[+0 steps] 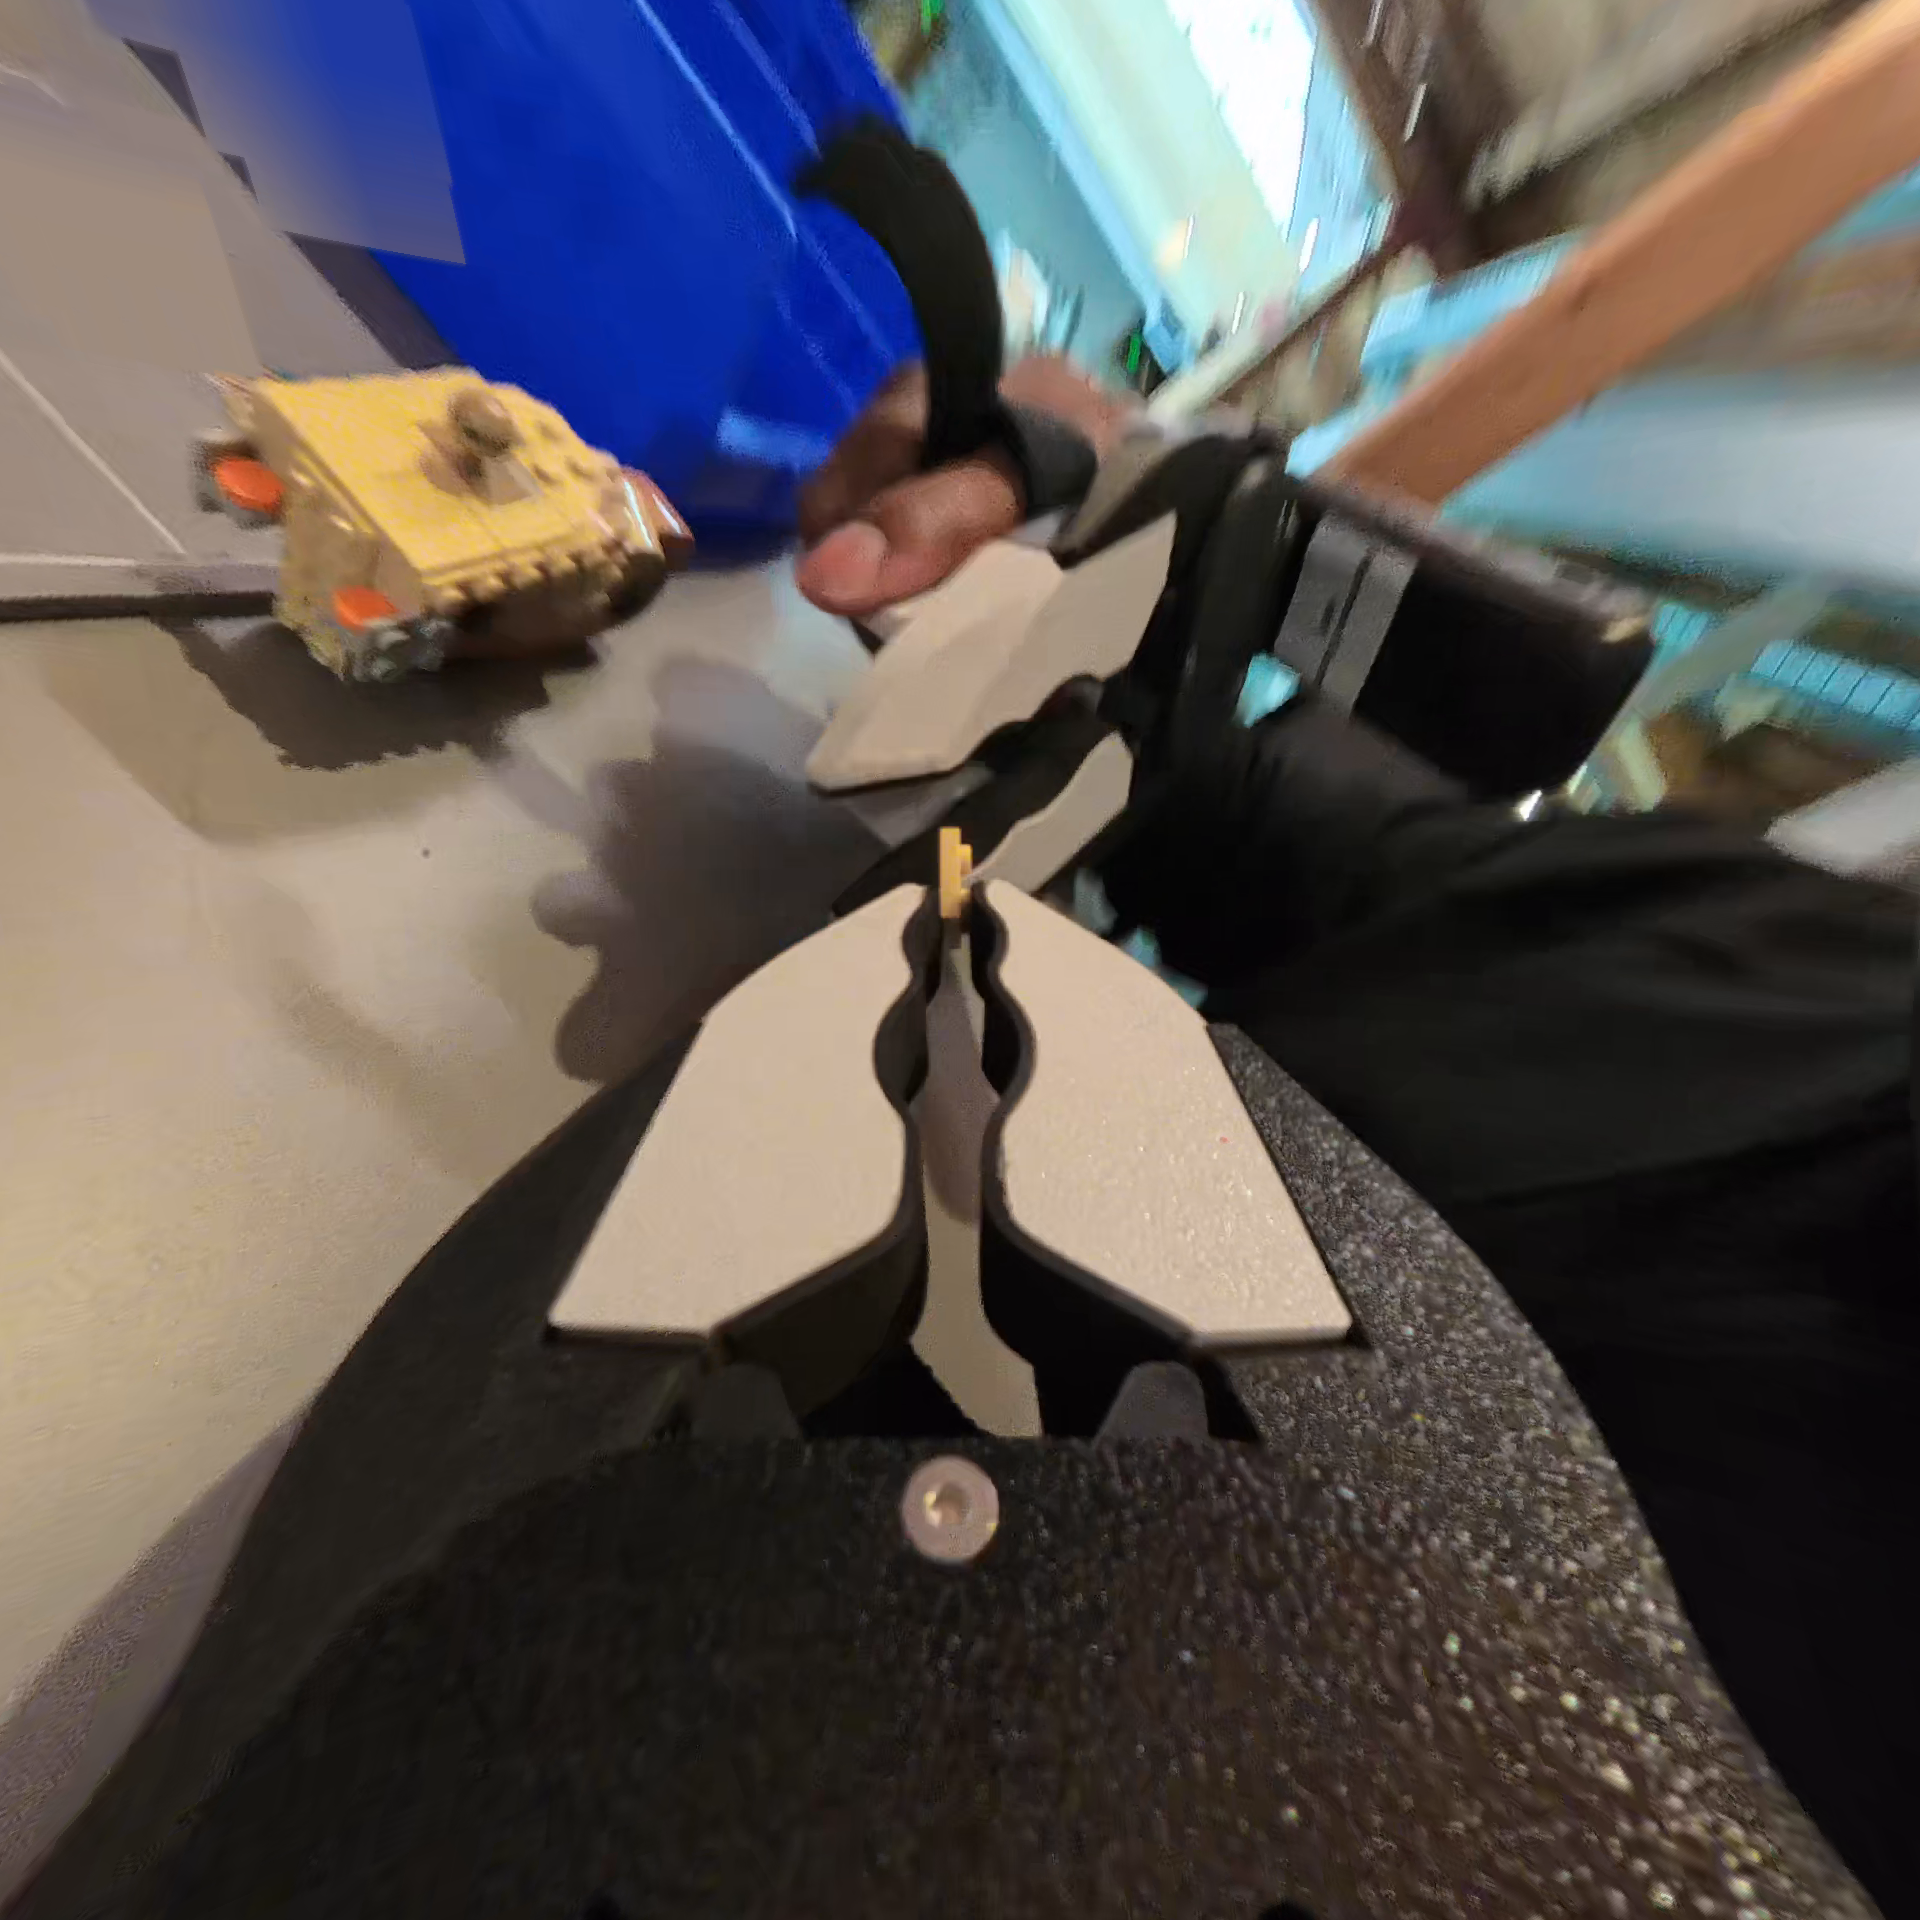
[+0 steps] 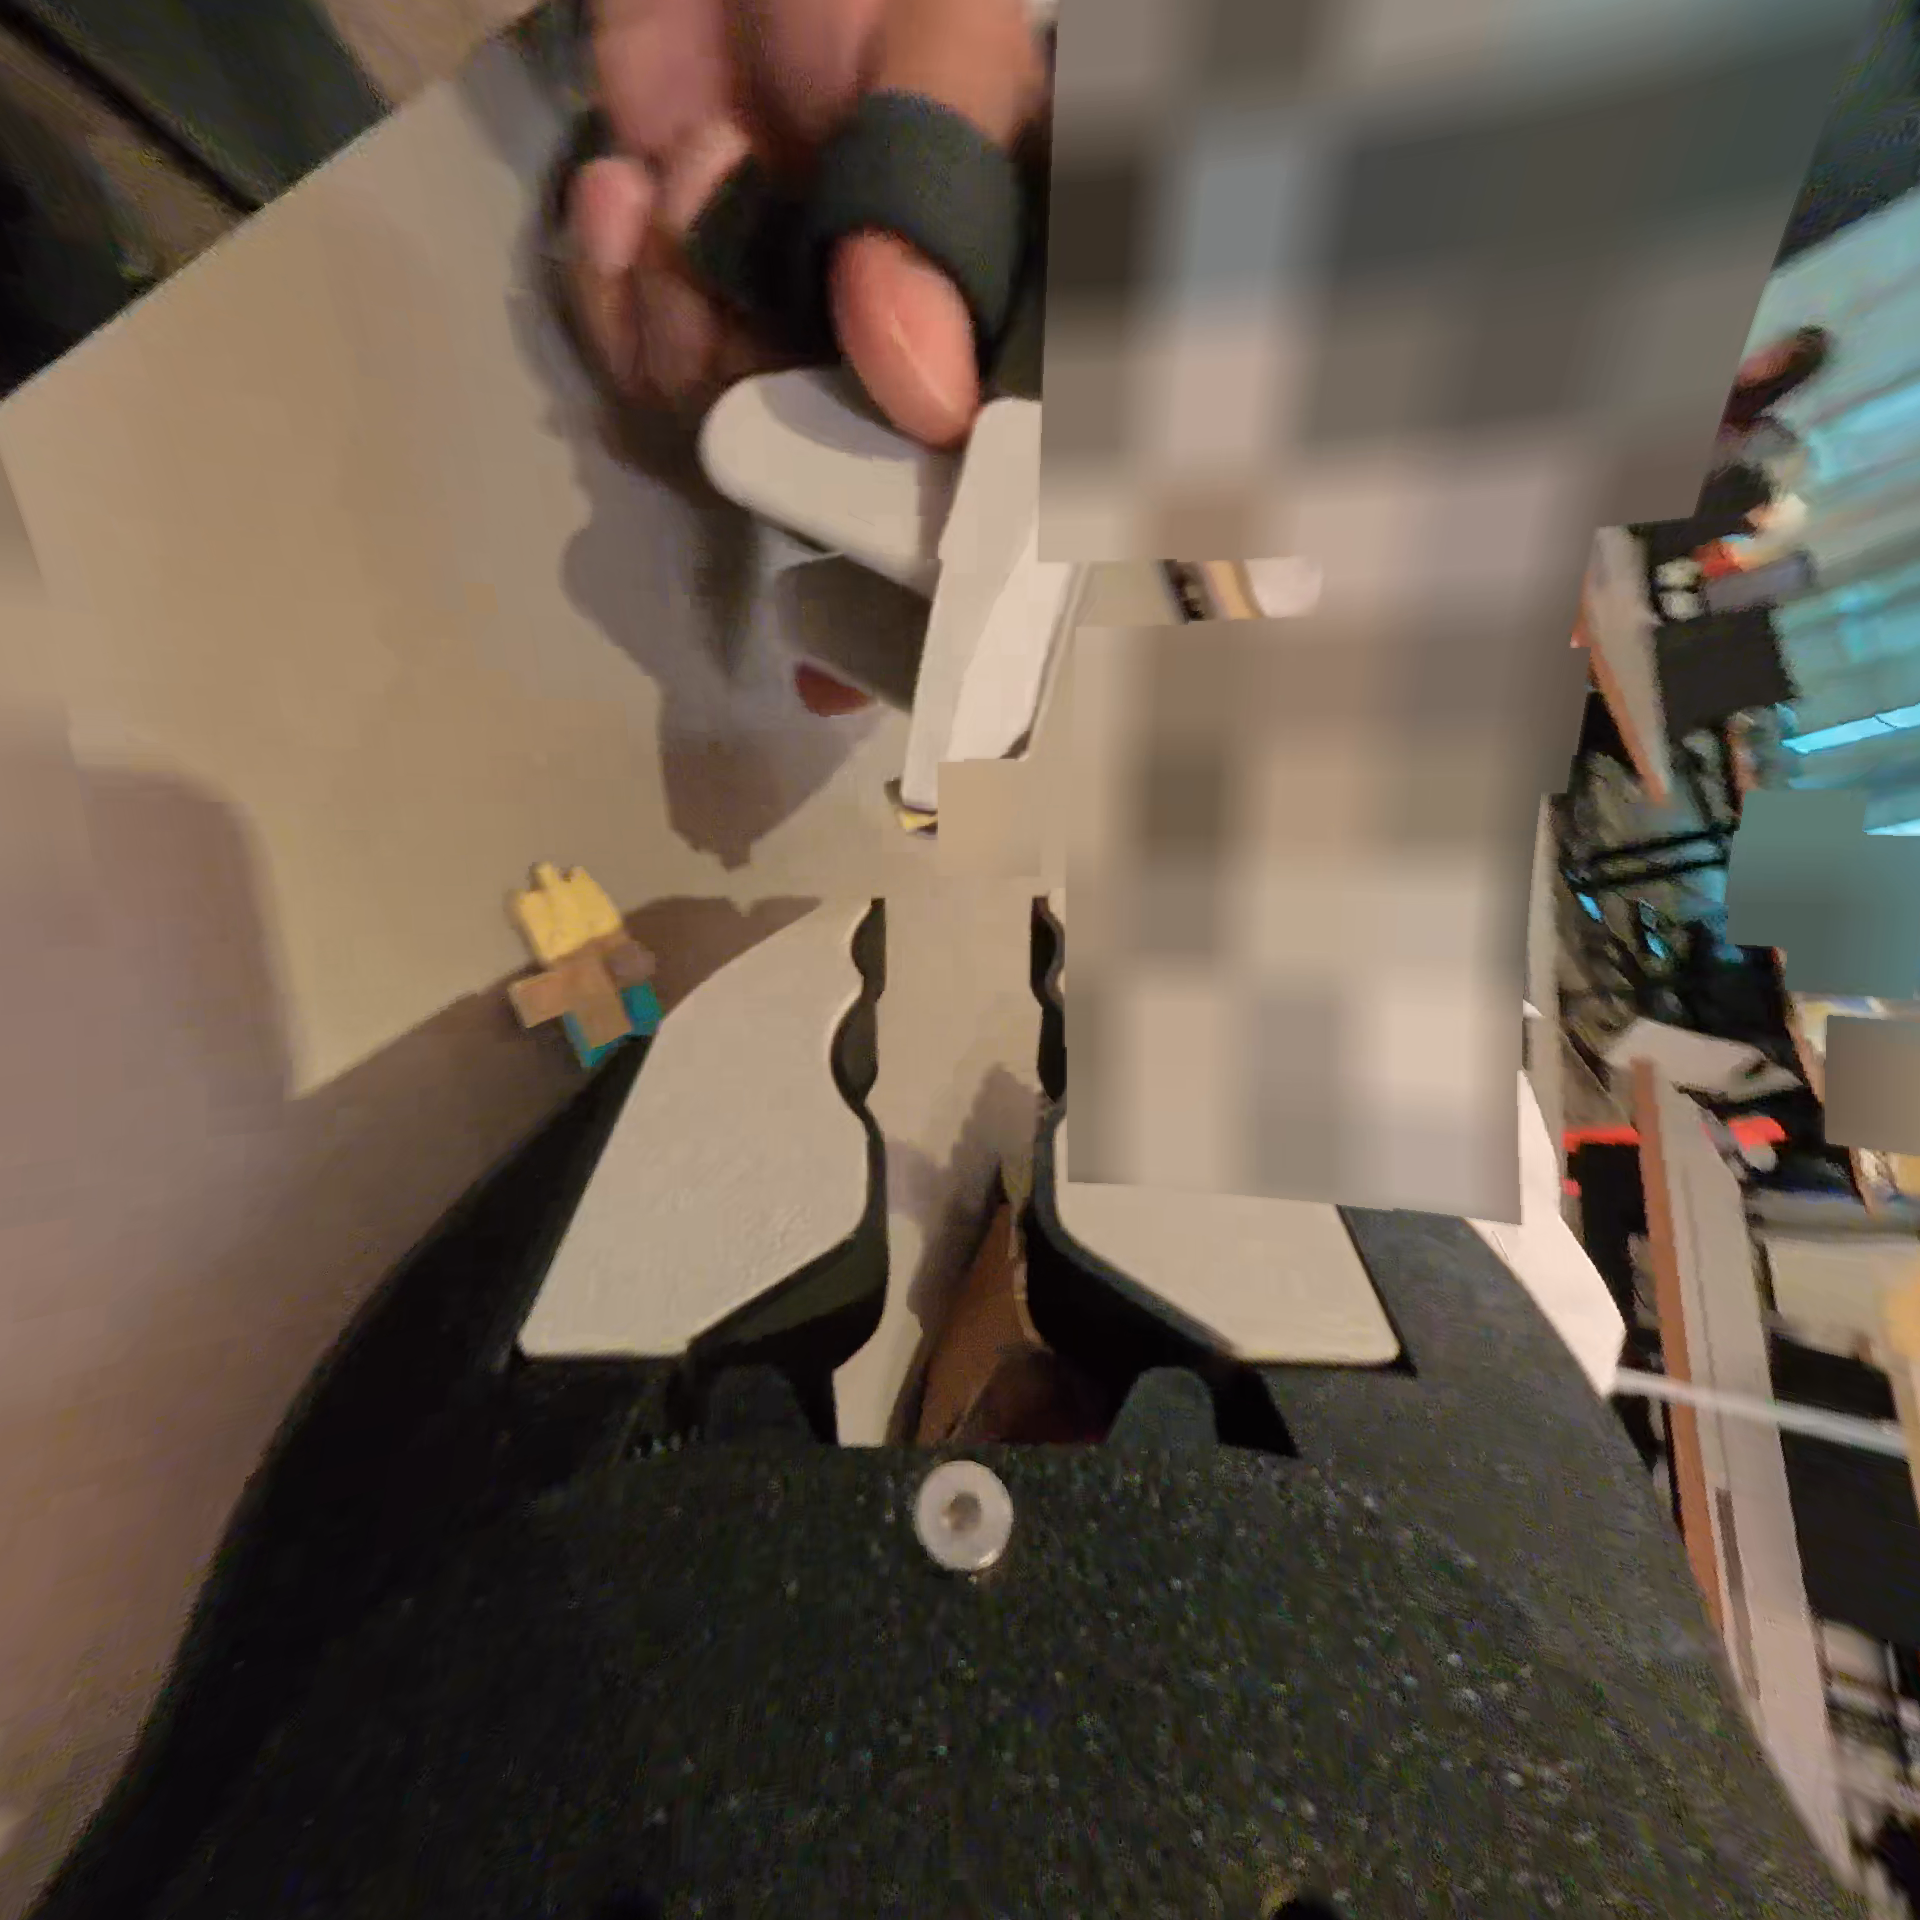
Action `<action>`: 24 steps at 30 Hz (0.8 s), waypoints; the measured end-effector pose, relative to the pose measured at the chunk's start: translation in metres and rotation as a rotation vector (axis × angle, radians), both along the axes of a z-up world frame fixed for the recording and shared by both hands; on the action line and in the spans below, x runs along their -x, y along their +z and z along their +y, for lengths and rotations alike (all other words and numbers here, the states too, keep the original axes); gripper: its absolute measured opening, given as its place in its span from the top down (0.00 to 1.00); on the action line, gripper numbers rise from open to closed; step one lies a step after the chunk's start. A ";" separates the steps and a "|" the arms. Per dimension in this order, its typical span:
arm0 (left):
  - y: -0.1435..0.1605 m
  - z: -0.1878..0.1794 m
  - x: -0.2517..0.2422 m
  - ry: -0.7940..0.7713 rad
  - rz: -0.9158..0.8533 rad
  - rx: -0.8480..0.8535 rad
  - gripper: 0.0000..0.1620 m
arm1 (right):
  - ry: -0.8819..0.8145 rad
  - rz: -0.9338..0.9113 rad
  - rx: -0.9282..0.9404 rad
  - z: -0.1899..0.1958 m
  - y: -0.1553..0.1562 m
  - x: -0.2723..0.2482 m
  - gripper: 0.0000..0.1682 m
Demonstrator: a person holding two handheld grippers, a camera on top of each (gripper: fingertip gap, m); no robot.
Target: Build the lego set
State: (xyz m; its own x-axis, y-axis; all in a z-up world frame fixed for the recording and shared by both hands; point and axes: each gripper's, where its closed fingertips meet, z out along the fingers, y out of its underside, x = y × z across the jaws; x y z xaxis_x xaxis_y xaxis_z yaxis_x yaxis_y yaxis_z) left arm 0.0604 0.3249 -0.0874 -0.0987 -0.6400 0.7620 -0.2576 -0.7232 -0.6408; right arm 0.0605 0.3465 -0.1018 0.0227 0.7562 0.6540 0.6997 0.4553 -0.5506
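Note:
My left gripper (image 1: 951, 902) is shut on a small tan lego piece (image 1: 952, 864) that sticks out past its tips, held above the grey table (image 1: 260, 1039). My right gripper (image 1: 909, 816) faces it, open, with its tips right beside the piece. In the right wrist view the right gripper (image 2: 961, 914) is open and empty, partly hidden by mosaic. The left gripper (image 2: 920, 795) points down there with the tan piece (image 2: 914, 821) at its tip. A tan lego model (image 1: 436, 520) with orange round parts lies on the table at the far left.
A blue bin (image 1: 623, 260) stands behind the model. A small lego figure (image 2: 582, 977) in yellow, brown and teal lies on the table left of my right gripper. A hand (image 1: 894, 509) holds each gripper. Cluttered shelves lie to the right. Less than 4 cm separates the two grippers' tips.

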 end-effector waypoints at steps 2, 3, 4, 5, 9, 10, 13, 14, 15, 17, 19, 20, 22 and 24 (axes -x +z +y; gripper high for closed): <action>0.011 0.011 0.000 0.123 -0.113 0.114 0.97 | -0.080 0.140 -0.024 0.001 0.013 -0.002 0.84; 0.014 0.018 0.001 0.190 -0.159 0.171 0.97 | -0.120 0.206 -0.027 0.001 0.018 -0.004 0.84; 0.016 0.022 0.002 0.236 -0.192 0.221 0.97 | -0.159 0.271 -0.023 0.000 0.023 -0.005 0.85; 0.019 0.024 0.002 0.268 -0.229 0.259 0.97 | -0.198 0.324 -0.013 -0.001 0.025 -0.006 0.85; 0.020 0.024 -0.005 0.336 -0.288 0.331 0.97 | -0.291 0.417 0.009 -0.004 0.026 -0.003 0.85; 0.020 0.024 -0.008 0.343 -0.290 0.336 0.97 | -0.314 0.418 0.001 -0.003 0.026 -0.003 0.86; 0.020 0.023 -0.012 0.359 -0.292 0.338 0.97 | -0.351 0.421 -0.007 0.000 0.024 -0.003 0.87; 0.019 0.022 -0.013 0.358 -0.288 0.336 0.97 | -0.361 0.423 -0.007 0.001 0.023 -0.003 0.87; 0.019 0.021 -0.014 0.358 -0.285 0.335 0.97 | -0.367 0.432 -0.011 0.001 0.024 -0.004 0.88; 0.017 0.021 -0.015 0.370 -0.274 0.328 0.97 | -0.375 0.438 -0.010 0.002 0.024 -0.004 0.91; 0.016 0.021 -0.015 0.386 -0.264 0.312 0.97 | -0.376 0.441 -0.018 0.002 0.025 -0.005 0.94; 0.016 0.021 -0.015 0.392 -0.255 0.302 0.97 | -0.372 0.436 -0.021 0.002 0.024 -0.004 0.95; 0.014 0.020 -0.015 0.391 -0.234 0.284 0.97 | -0.363 0.417 -0.045 0.001 0.023 -0.004 0.95; 0.012 0.018 -0.015 0.372 -0.206 0.269 0.97 | -0.345 0.400 -0.044 -0.001 0.020 -0.004 0.95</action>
State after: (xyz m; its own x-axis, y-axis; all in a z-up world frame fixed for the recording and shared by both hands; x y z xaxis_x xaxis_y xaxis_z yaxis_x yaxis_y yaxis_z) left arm 0.0752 0.3427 -0.0759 -0.0670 -0.4441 0.8935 0.1612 -0.8885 -0.4296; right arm 0.0645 0.3459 -0.0813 0.5193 0.6330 0.5741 0.5519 0.2645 -0.7909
